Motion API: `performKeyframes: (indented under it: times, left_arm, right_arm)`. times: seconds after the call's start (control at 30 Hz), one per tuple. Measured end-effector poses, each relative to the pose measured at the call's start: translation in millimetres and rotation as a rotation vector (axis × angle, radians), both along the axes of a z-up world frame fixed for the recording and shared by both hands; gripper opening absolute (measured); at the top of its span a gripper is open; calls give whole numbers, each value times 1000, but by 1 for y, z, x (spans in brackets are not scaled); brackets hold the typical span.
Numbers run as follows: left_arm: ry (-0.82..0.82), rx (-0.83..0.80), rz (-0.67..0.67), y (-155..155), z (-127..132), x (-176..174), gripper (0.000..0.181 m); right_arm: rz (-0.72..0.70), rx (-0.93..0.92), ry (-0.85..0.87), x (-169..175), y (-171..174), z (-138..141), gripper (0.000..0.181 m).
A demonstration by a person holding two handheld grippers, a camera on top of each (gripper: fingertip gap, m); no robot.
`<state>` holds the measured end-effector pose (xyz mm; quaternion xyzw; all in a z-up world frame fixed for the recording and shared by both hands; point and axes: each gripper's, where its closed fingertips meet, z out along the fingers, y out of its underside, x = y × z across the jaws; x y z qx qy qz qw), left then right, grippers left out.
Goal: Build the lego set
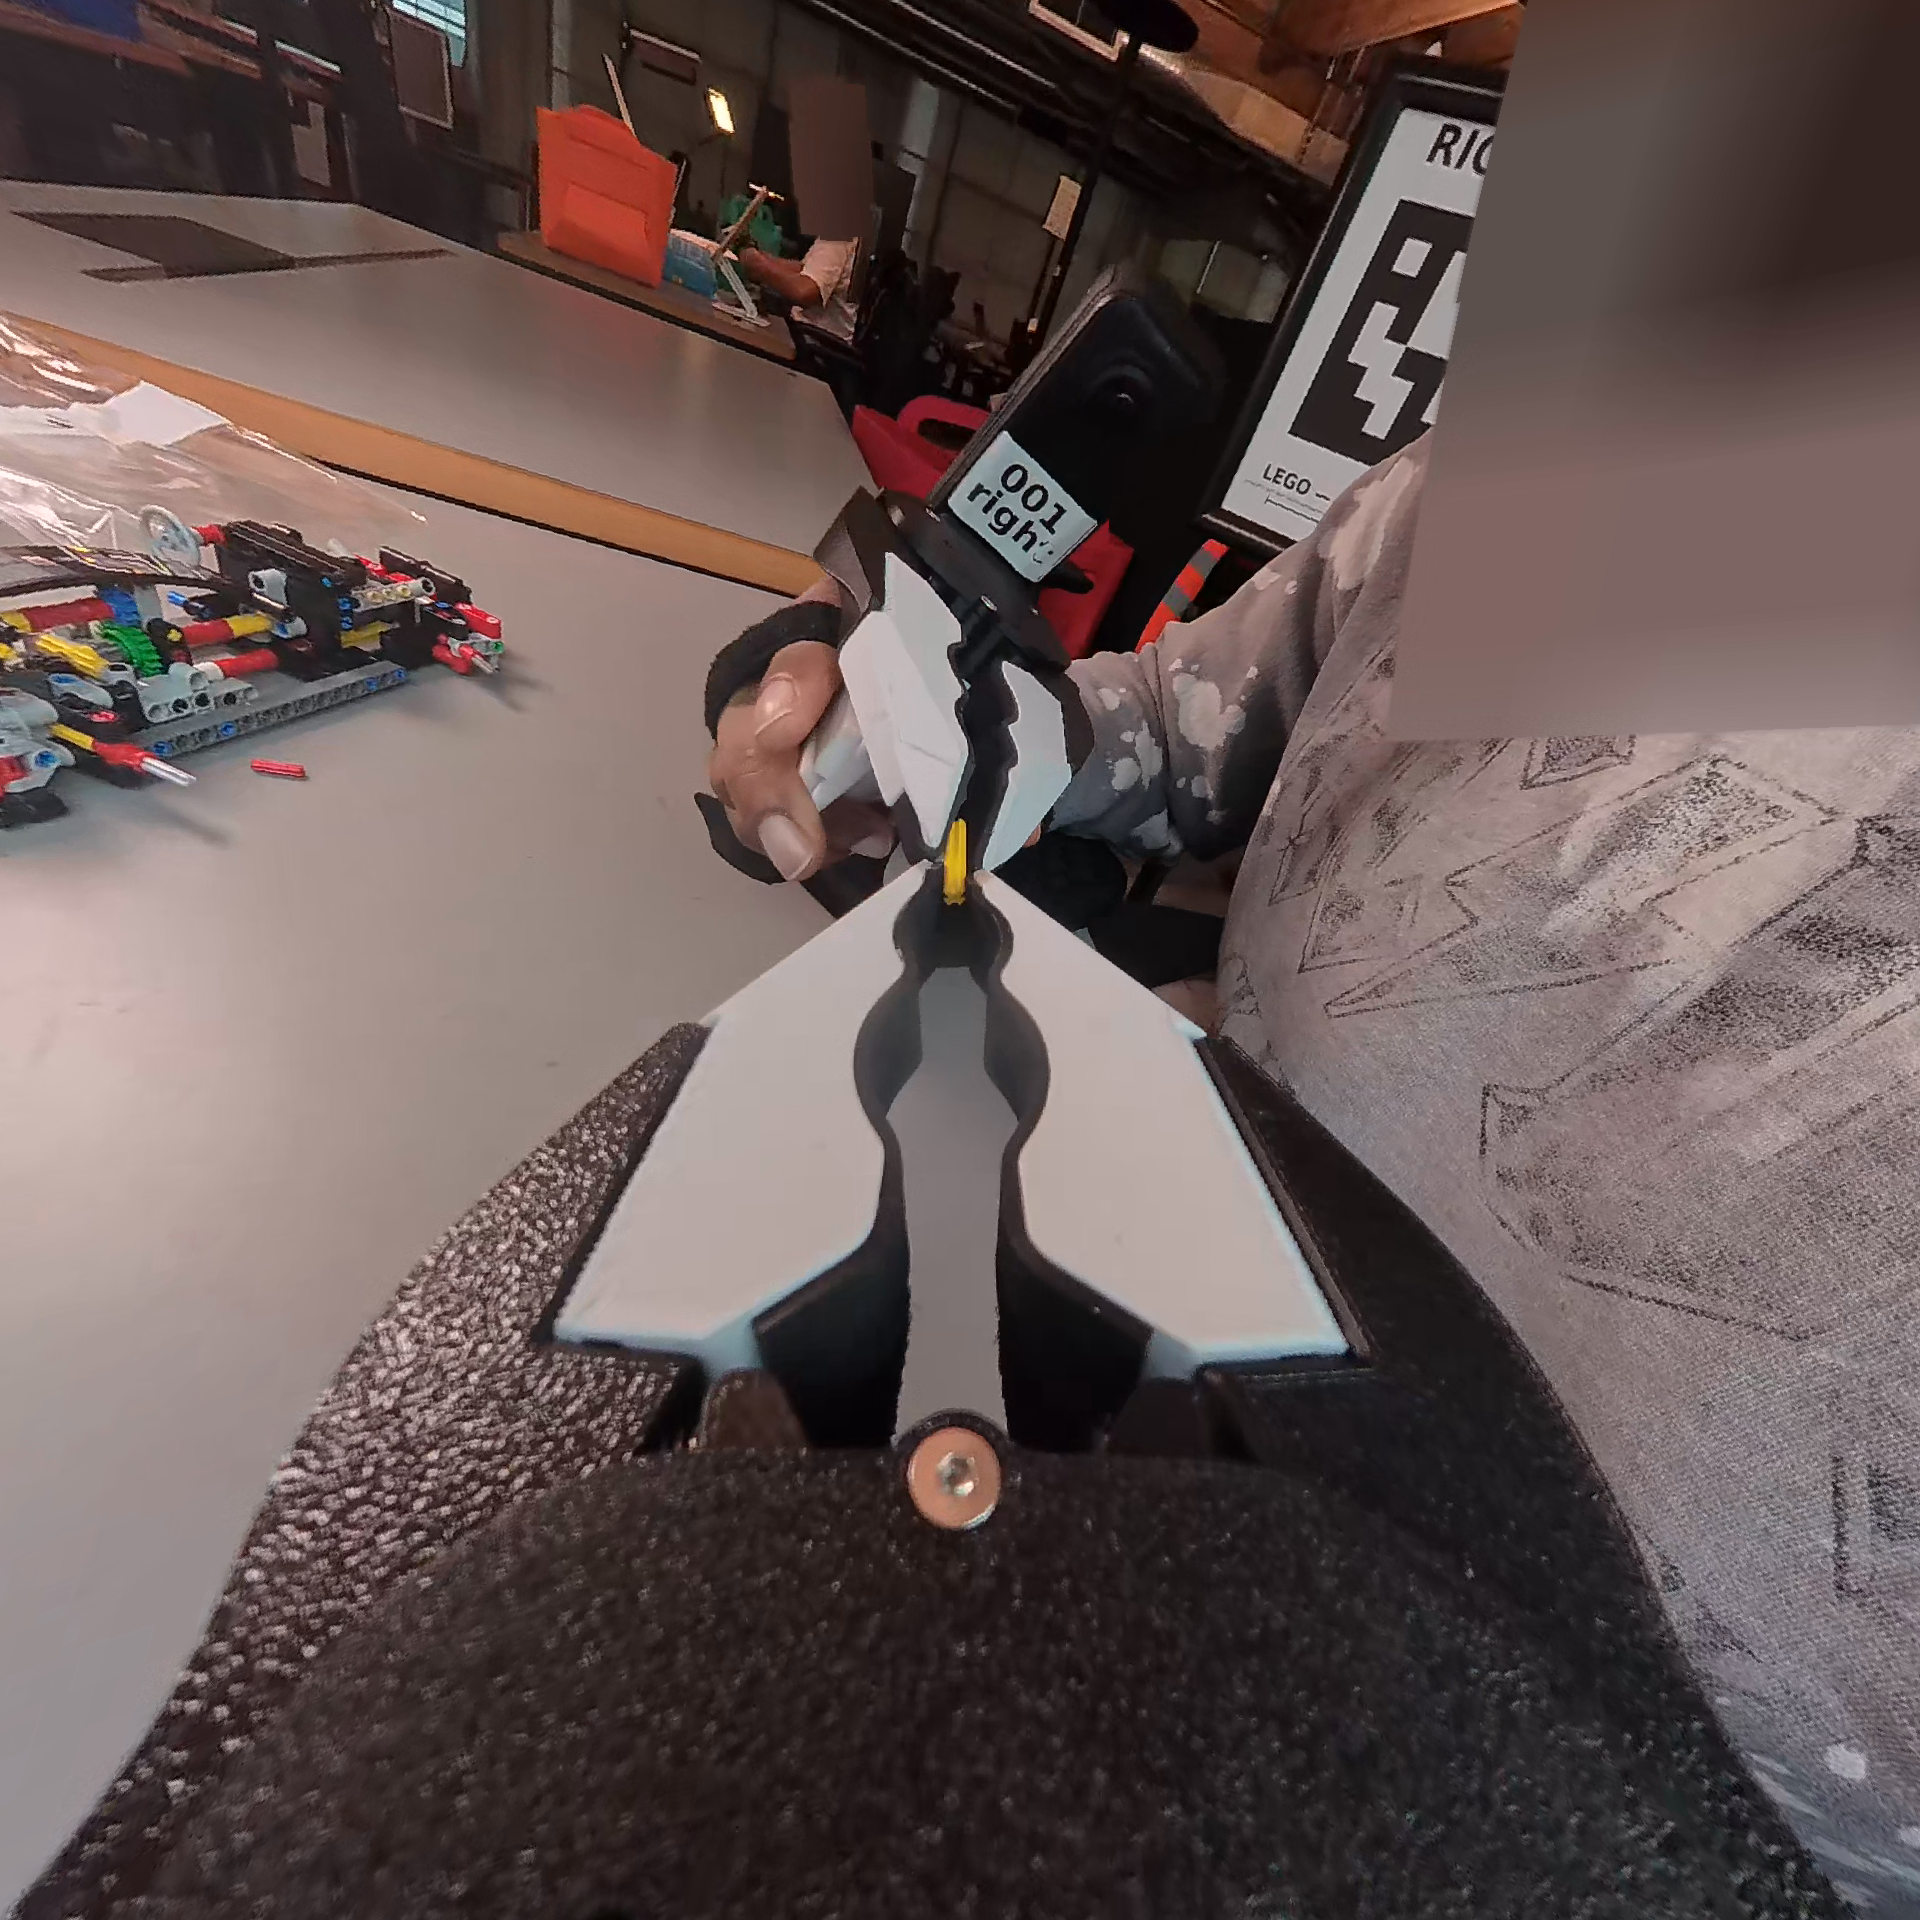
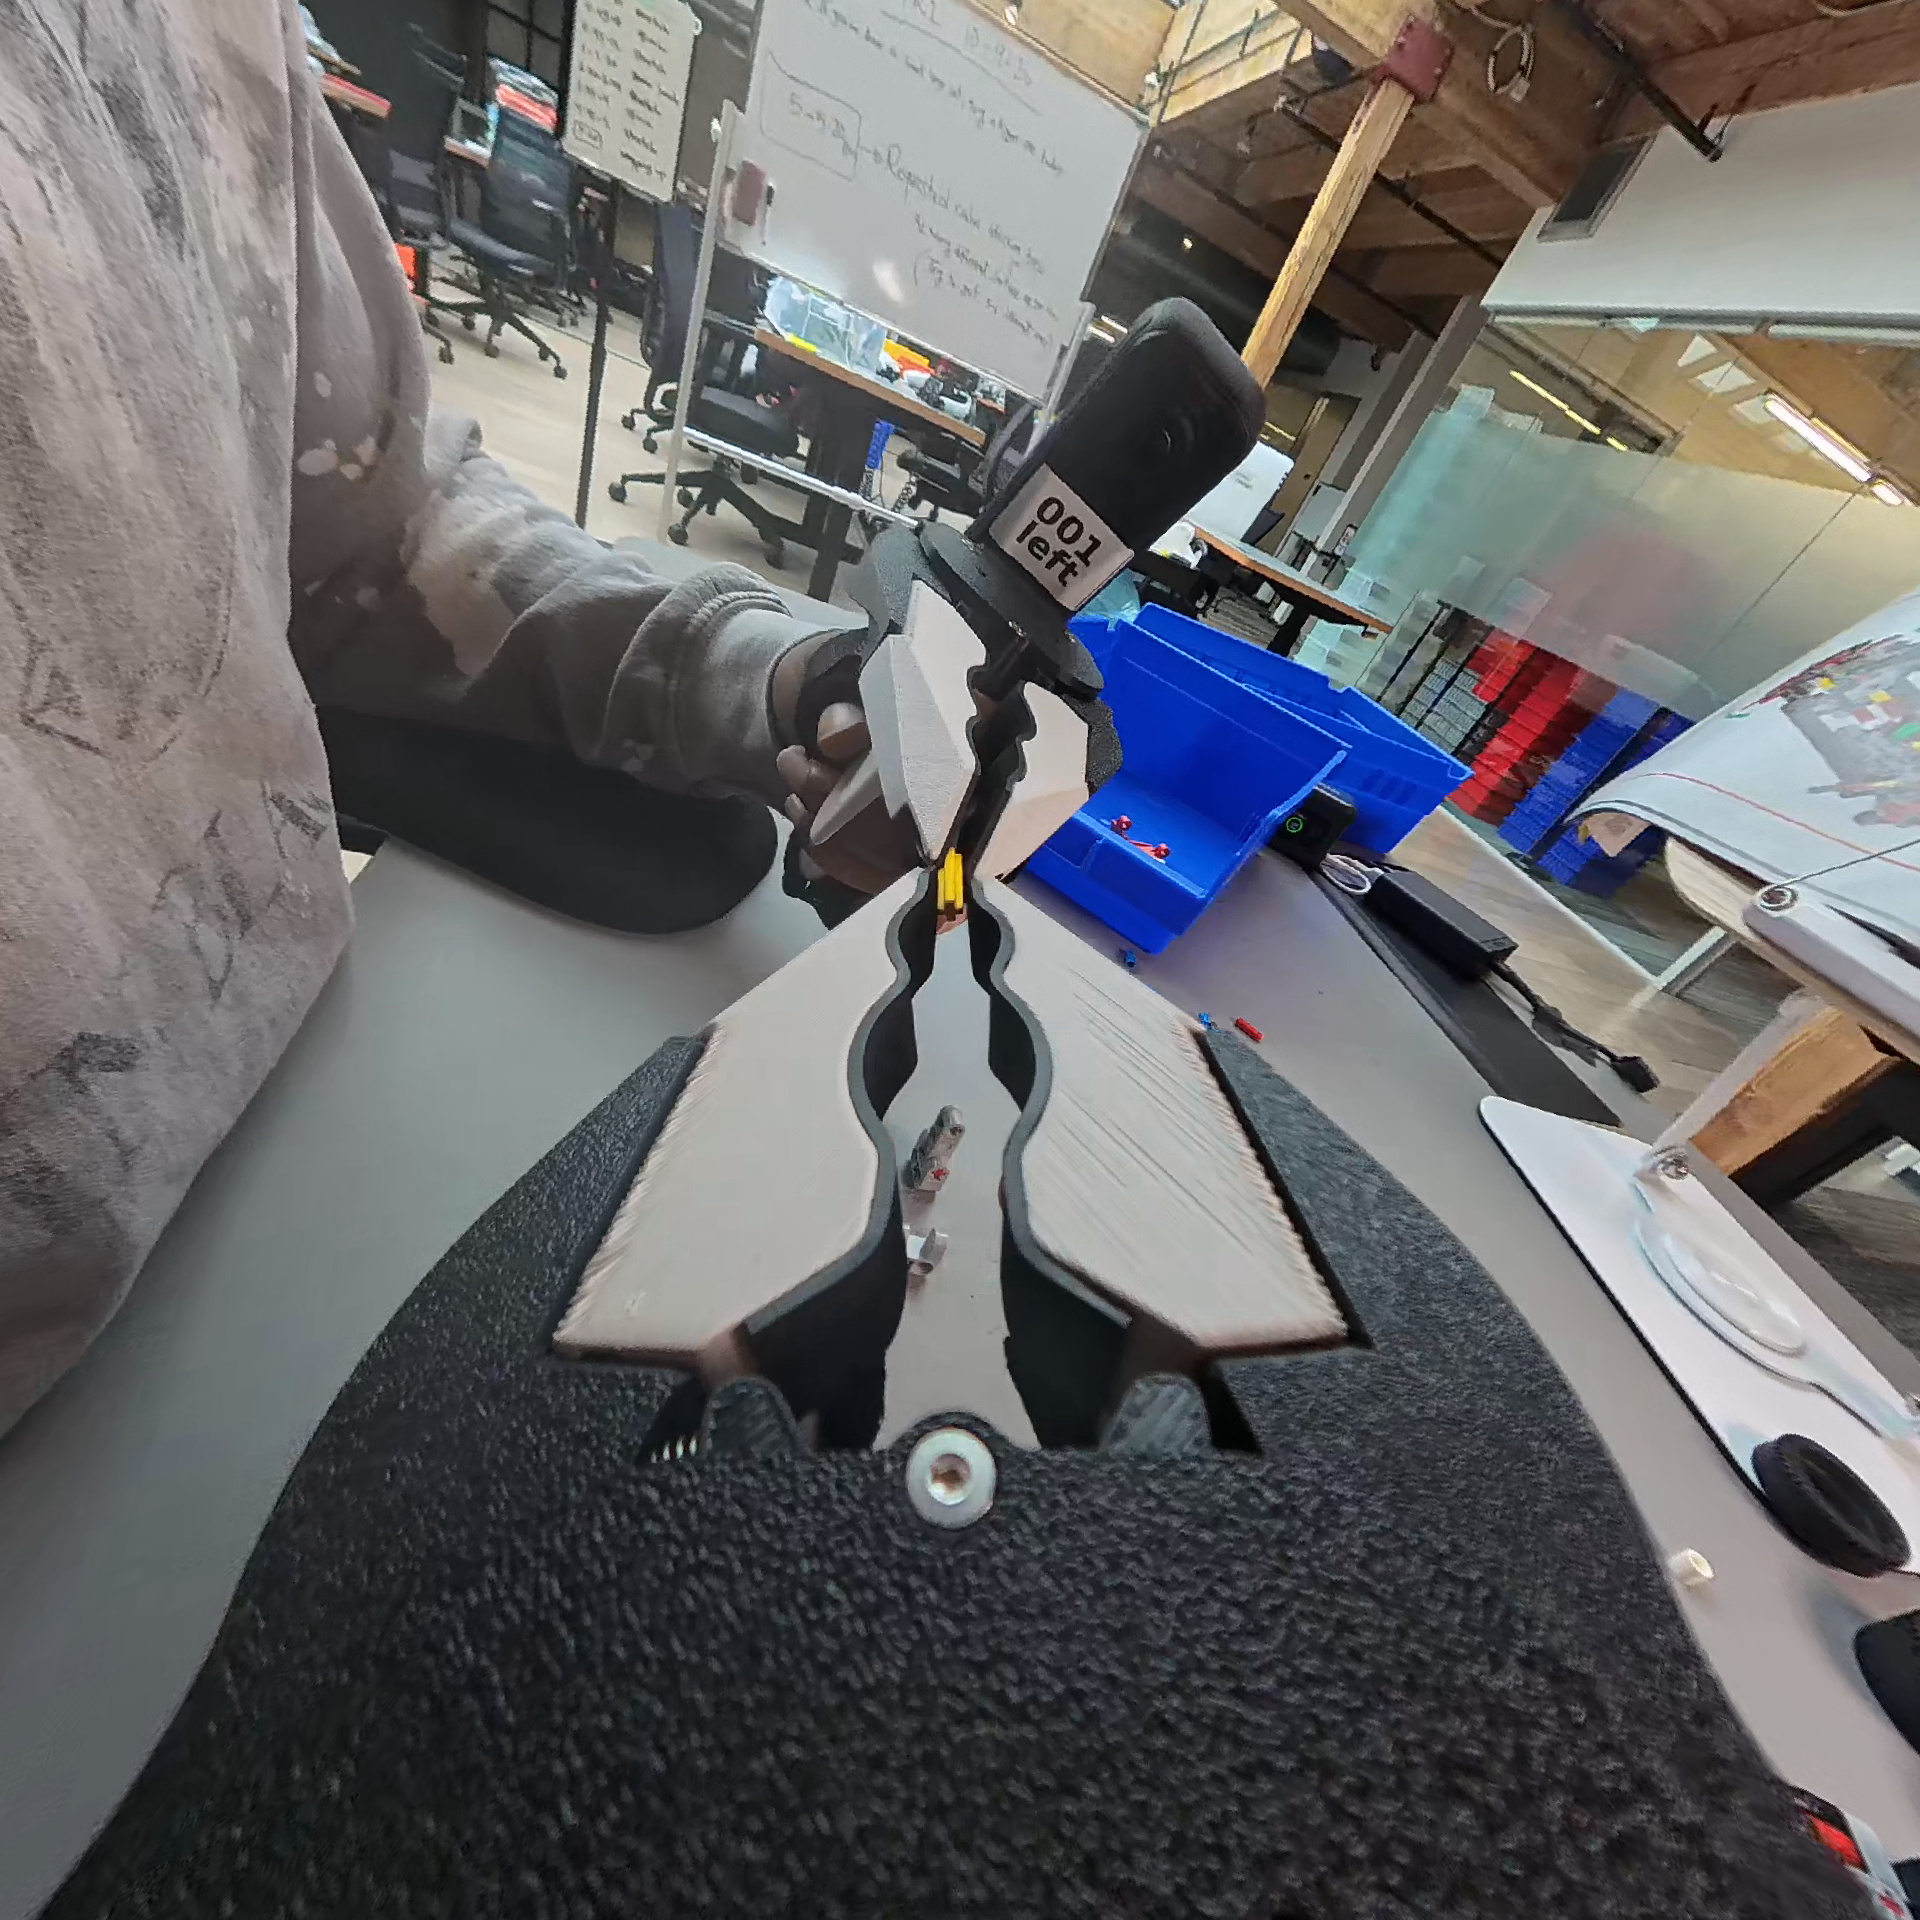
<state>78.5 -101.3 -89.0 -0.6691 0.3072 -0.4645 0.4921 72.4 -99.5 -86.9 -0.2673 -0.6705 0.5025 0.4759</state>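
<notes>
Ceiling: exposed wooden beams (image 2: 1558, 62) on a timber post (image 2: 1320, 229).
Walls: frosted glass partition (image 2: 1558, 520).
Furniture: whiteboard (image 2: 935, 177), office chairs (image 2: 509, 229), grey table (image 1: 312, 987).

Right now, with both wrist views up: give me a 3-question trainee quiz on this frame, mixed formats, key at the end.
1. True or false: the left gripper and right gripper meet tip to tip at one yellow Lego piece.
2. Multiple choice: where is the partly built Lego model? A) in the blue bin B) on the grey table, apart from both grippers C) in a gripper.
3. Fill in: the small red parts lie inside the ____.

Key: 1 true; 2 B; 3 blue bin.
</notes>
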Motion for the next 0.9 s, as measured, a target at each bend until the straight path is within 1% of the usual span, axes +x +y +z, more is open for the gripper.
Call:
performKeyframes:
  times: [0.07, 0.13, 0.37, 0.43, 0.53, 0.6, 0.67, 0.73, 0.77, 0.83, 0.9]
  left_arm:
    - [-8, -11, -10, -1, 0, 0, 2]
    - [-13, -16, -14, -1, 0, 0, 2]
    - [-27, -53, -48, -5, -1, 1, 2]
    - [-31, -62, -50, -5, -2, 0, 2]
    - [4, -43, -6, 0, -4, -4, 2]
    - [29, -32, 48, 5, -4, -13, 13]
    - [88, -18, 134, 13, -7, -31, 25]
    - [189, -23, 226, 20, -21, -51, 28]
    - [249, -50, 248, 20, -33, -59, 31]
    - [380, -123, 269, 20, -67, -68, 35]
    - [498, -192, 264, 18, -99, -69, 35]
  right_arm:
    - [-4, 5, 6, 0, 0, 1, 6]
    - [4, 12, 6, 1, -2, 0, 3]
    - [5, 55, 17, 1, -6, -1, 2]
    - [14, 39, 1, 1, -6, -2, 1]
    - [17, -33, -49, -2, -1, -4, 1]
    - [32, -101, -96, -2, 1, -7, 1]
    - [3, -135, -124, -4, 11, -10, 1]
    - [-32, -155, -166, -6, 22, -18, 1]
    - [-48, -164, -185, -7, 27, -22, 1]
    - [-63, -181, -222, -7, 34, -28, 1]
    - [-73, -180, -241, -9, 37, -33, 1]
